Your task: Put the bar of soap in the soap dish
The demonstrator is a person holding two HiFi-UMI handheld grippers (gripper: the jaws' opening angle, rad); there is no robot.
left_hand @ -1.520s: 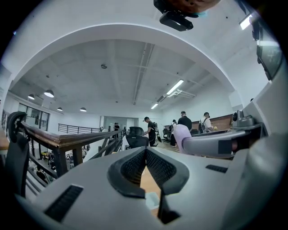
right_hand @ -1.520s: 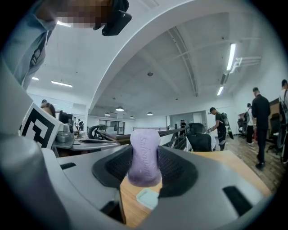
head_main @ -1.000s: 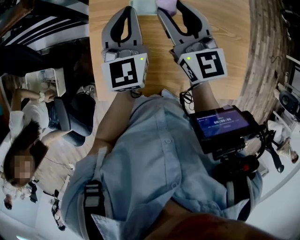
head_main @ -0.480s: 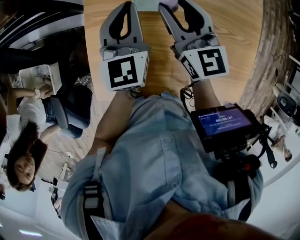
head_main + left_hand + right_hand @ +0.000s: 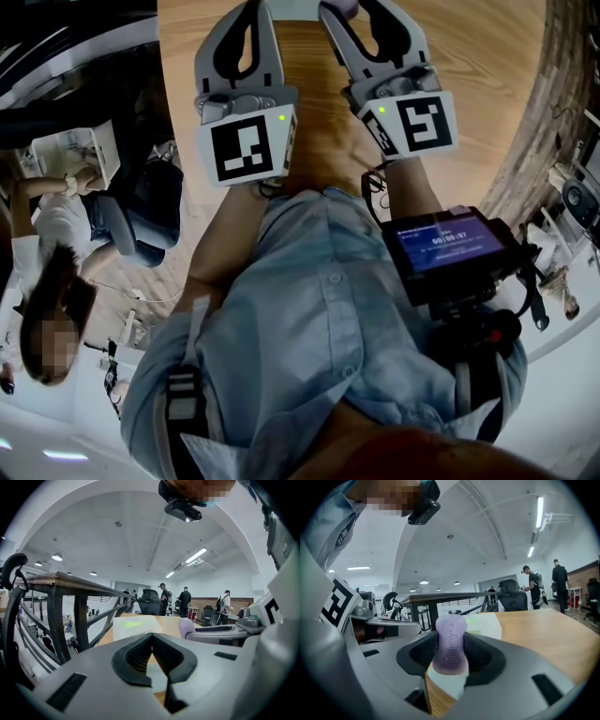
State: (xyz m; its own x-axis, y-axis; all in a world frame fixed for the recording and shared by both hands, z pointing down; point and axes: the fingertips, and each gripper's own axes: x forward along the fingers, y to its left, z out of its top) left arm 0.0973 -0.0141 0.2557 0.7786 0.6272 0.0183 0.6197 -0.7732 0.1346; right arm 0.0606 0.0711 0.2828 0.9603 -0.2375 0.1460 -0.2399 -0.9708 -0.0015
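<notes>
A purple bar of soap stands upright between the jaws of my right gripper, which is shut on it. In the head view this right gripper reaches to the top edge, where the soap just shows. My left gripper lies beside it, to the left. Its jaws are shut with nothing in them. The white soap dish sits on the wooden table just ahead of both grippers. It also shows behind the soap in the right gripper view, as the soap dish.
The table's left edge runs close to my left gripper, with floor and a seated person below it. A dark metal-framed table stands to the left. Chairs and standing people are far behind. A screen unit hangs at my waist.
Both grippers have edged slightly forward toward the top of the head view, still side by side. The soap stays in the right gripper.
</notes>
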